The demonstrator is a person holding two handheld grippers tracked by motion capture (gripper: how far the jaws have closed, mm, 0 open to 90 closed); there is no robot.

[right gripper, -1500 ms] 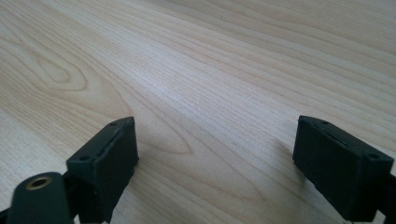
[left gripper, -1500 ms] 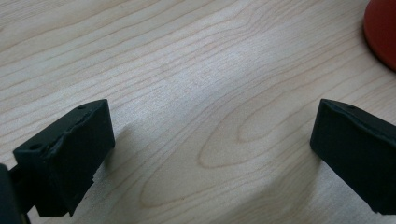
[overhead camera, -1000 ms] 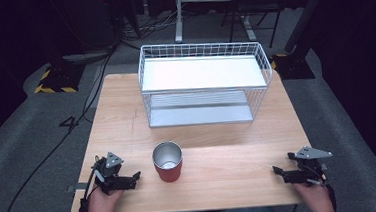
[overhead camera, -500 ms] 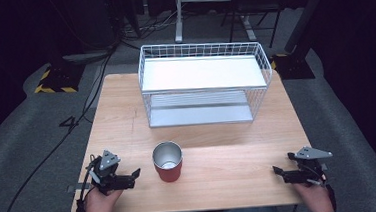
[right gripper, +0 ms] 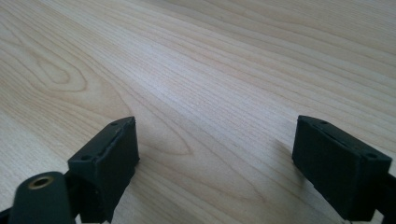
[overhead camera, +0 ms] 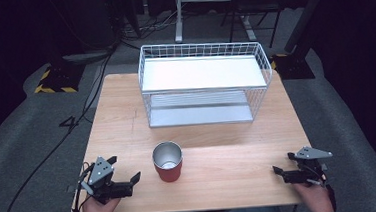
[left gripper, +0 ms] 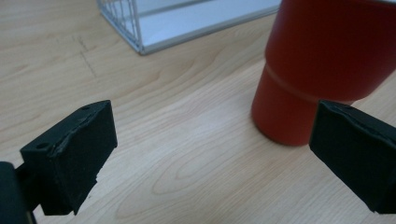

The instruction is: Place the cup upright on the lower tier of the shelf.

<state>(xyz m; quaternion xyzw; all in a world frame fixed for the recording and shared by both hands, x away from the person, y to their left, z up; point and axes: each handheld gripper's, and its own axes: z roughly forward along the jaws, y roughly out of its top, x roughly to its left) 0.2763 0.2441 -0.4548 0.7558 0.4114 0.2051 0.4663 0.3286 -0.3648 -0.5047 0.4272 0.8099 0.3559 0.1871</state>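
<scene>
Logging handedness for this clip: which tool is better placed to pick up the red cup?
Left. The left tool sits open just beside the red cup, which also looms close ahead of its jaws in the left gripper view. The right tool, also open, rests near the table's far right edge.

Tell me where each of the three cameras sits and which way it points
High view: above the person's side, looking forward and down at the table, wire rack, red cup, both hands with the left gripper and right gripper.
Left gripper view: rides the left gripper, looks between its open jaws at the cup's side and a rack corner.
Right gripper view: rides the right gripper, open jaws over bare wood.
Shared: the cup and rack appear in the high and left gripper views.
</scene>
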